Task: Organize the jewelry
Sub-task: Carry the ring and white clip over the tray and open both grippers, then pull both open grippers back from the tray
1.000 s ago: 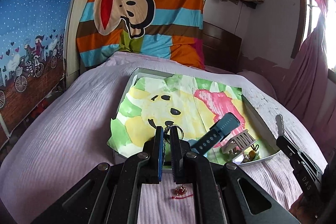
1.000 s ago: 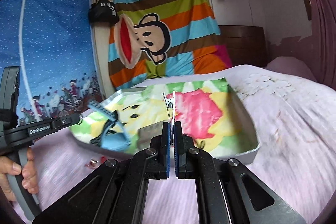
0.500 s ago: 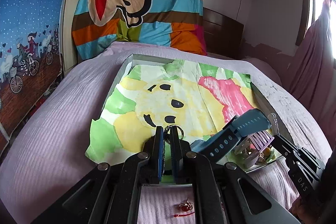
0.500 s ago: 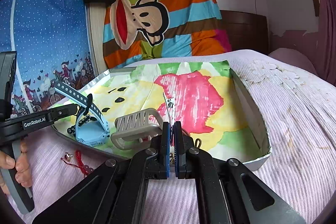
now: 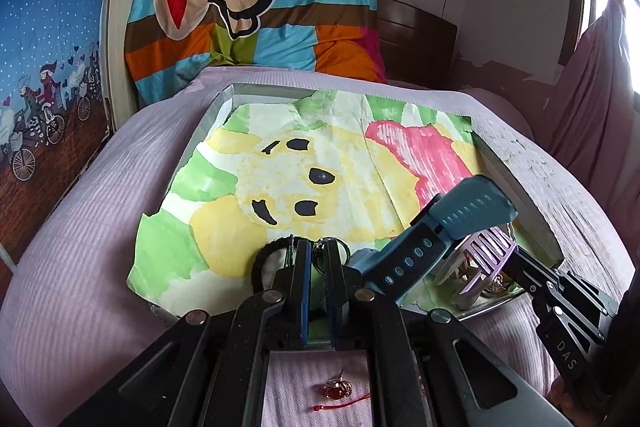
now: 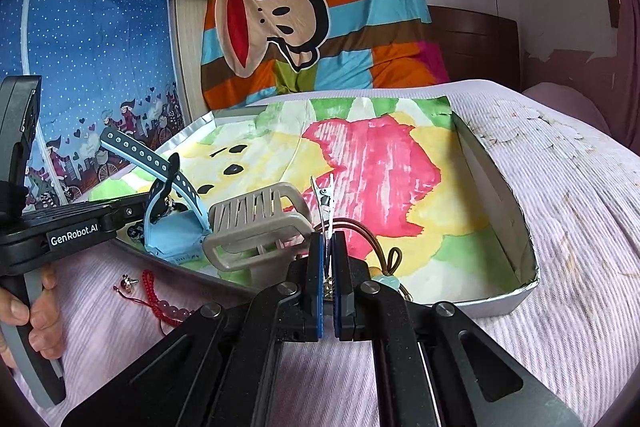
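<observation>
**Both grippers closed on small items over the tray**

Left gripper [image 5: 317, 251]: jaws nearly together, pinching a metal ring [image 5: 334, 247] at the fingertips. A black hair tie [image 5: 266, 259] lies just left of the tips on the tray's painted paper [image 5: 280, 167]. Blue watch [image 5: 436, 231] just right of the fingers, strap arching up; grey hair claw [image 5: 480, 259] further right.

Right gripper [image 6: 327, 239]: jaws almost shut on a thin silver clip [image 6: 326, 195] that stands upright above the tips. Hair claw just left of the fingers, brown cord loop [image 6: 380, 247] just right.

Tray [image 6: 496, 195] sits on a pink bedspread [image 6: 560, 227]. Outside the tray, below and left of the right gripper: red bead bracelet [image 6: 160, 299] and a small charm [image 6: 126, 283]. A hand [image 6: 36, 323] grips the left gripper's handle.
</observation>
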{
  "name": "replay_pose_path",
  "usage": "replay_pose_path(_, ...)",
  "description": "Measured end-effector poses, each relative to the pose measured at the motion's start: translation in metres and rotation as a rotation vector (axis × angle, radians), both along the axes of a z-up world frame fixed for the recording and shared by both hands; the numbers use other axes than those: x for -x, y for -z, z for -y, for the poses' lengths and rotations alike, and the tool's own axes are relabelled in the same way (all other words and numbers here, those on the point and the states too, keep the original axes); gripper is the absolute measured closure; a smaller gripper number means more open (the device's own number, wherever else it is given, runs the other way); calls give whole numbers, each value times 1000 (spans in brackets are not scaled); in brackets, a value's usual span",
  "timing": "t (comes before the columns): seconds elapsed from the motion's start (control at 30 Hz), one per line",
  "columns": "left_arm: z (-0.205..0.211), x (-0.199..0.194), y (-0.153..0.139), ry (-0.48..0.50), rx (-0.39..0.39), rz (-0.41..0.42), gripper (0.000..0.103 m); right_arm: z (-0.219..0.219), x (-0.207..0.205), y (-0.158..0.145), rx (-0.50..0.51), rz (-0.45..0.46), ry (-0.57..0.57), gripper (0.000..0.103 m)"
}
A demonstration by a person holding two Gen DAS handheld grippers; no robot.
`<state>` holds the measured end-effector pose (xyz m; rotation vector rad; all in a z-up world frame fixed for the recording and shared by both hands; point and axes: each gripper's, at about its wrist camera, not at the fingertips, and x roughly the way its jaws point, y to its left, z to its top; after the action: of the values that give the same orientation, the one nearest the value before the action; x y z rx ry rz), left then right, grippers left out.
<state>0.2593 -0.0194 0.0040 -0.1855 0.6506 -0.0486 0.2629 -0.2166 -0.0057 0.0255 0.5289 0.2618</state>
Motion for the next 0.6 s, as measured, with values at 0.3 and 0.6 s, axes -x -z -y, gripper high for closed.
replay_pose_path(0.3, -11, 3, 4, -36, 51, -7, 96, 1, 2, -1, 2, 6, 3, 98)
replay_pose_path(0.6, -22, 28, -4, -61, 101, 74, 54, 9, 19, -10, -15, 65, 42, 67)
